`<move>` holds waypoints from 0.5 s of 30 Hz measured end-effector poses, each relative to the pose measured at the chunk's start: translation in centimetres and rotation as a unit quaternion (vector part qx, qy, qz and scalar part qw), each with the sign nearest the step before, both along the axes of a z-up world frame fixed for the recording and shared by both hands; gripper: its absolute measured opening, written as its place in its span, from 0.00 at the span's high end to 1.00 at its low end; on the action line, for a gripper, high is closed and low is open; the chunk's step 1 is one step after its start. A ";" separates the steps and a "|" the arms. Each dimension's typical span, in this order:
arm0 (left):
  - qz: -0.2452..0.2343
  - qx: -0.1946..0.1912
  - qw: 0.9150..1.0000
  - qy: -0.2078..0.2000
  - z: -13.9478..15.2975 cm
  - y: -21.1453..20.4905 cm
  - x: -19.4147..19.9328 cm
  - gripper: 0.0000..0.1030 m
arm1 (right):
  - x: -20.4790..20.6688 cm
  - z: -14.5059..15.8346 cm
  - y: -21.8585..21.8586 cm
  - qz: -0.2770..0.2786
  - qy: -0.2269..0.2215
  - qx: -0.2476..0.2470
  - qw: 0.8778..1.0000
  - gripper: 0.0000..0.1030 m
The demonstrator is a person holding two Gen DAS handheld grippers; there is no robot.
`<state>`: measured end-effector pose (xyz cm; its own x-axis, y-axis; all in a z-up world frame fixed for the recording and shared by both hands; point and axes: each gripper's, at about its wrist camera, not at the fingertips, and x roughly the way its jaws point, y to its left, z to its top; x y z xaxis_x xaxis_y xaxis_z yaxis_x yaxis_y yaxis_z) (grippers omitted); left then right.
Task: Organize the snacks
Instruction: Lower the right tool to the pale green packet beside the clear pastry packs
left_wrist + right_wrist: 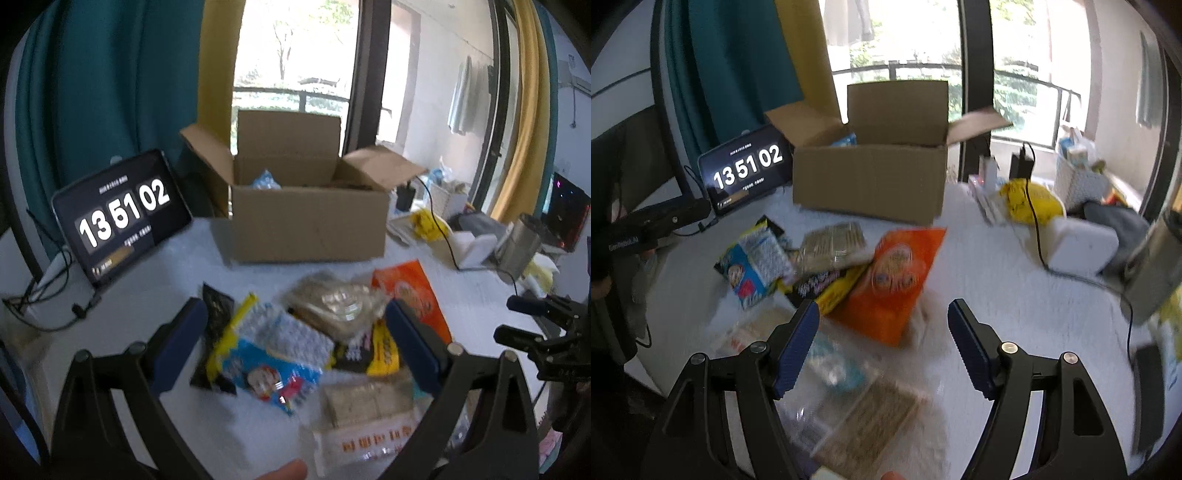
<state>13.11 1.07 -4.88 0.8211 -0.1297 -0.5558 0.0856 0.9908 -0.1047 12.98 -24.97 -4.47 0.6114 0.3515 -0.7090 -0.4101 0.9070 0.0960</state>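
Observation:
An open cardboard box (308, 221) (870, 181) stands at the back of the white table, a blue packet (266, 181) showing inside it. In front lies a heap of snack packets: an orange bag (410, 291) (897, 277), a clear pack of brown biscuits (332, 306) (831, 243), a blue cartoon packet (266, 373) (750, 269), a yellow-black packet (384, 354) and a clear wafer pack (369, 406) (864, 417). My left gripper (295, 321) hovers open over the heap. My right gripper (882, 310) is open above the orange bag's near end. Neither holds anything.
A tablet clock (122, 214) (746, 173) leans at the back left with cables. At the right are a yellow bag (1030, 199), a white box (1082, 247), a black cable (1034, 229) and a metal cup (1156, 266). The right gripper shows at the edge (546, 332).

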 end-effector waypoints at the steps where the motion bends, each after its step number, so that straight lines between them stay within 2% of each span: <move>1: -0.001 -0.003 1.000 0.005 -0.3 -0.1 -0.3 0.04 | -0.4 -0.2 0.0 0.000 0.003 -0.001 1.000 0.27; 15: -0.005 -0.028 0.998 0.049 -3.4 -1.2 -4.7 0.04 | -6.5 -3.9 -1.2 0.017 0.061 0.005 0.998 0.24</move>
